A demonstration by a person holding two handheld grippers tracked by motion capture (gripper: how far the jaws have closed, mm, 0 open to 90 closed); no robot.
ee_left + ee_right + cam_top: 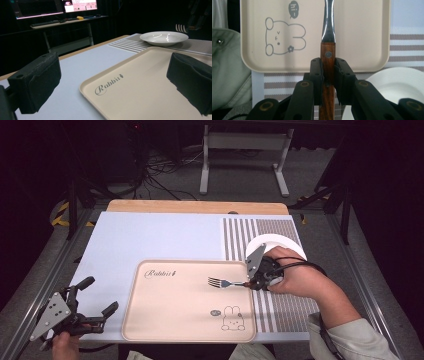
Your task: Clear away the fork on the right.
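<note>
One table [150, 235] is lying under a pale blue mat, with one striped placemat [280, 305] covering its 3 o'clock side. One beige tray [170, 310] printed with a rabbit drawing is sitting at 6 o'clock, its right rim meeting the striped placemat. One white plate [277, 242] is resting on the placemat at about 2 o'clock from the tray, partly hidden behind the right hand. Two forearms are coming in from the bottom edge. The right forearm, in a light sleeve, is angling up toward 10 o'clock, and the right gripper [248, 282] is pointing toward 9 o'clock across the tray's right rim. Its jaws are clenching the wooden handle of one fork [222, 282], which is reaching out level over the tray with its tines toward 9 o'clock; in the right gripper view the handle is sitting squarely between the two pads. The left gripper [97, 295] is hovering at 8 o'clock, just off the tray's left rim, aiming toward 2 o'clock, its jaws spread wide and grasping nothing.
</note>
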